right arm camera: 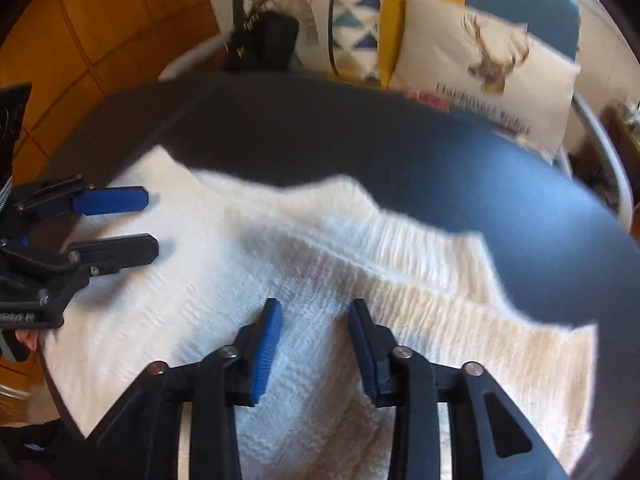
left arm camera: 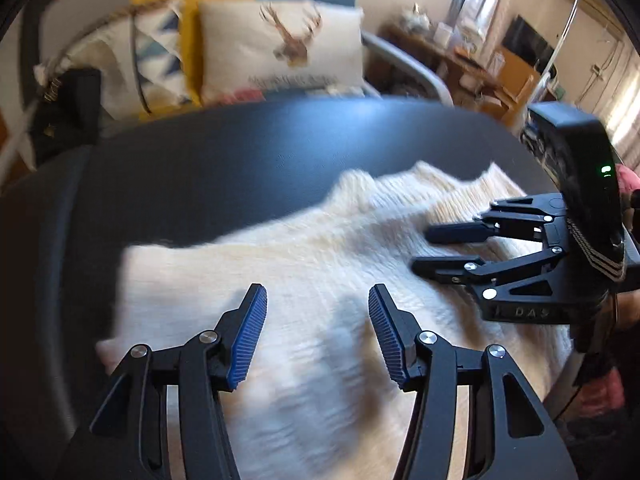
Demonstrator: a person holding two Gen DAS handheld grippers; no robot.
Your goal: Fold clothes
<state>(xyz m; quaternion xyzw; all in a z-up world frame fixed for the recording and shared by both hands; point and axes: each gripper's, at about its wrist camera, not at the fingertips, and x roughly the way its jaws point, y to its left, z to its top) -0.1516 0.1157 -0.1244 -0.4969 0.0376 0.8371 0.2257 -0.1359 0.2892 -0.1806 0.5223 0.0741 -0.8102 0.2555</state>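
Left wrist: white knit garment (left arm camera: pixel 304 280) under parted tongs (left arm camera: pixel 318 332).

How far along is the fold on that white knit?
Done: the white knit lies on the dark table with one layer already lapped over, its stepped edge showing. In hand: nothing; left tongs and right tongs are both open above the cloth. Left: further folds, apparently; final shape can't be judged through the blur.
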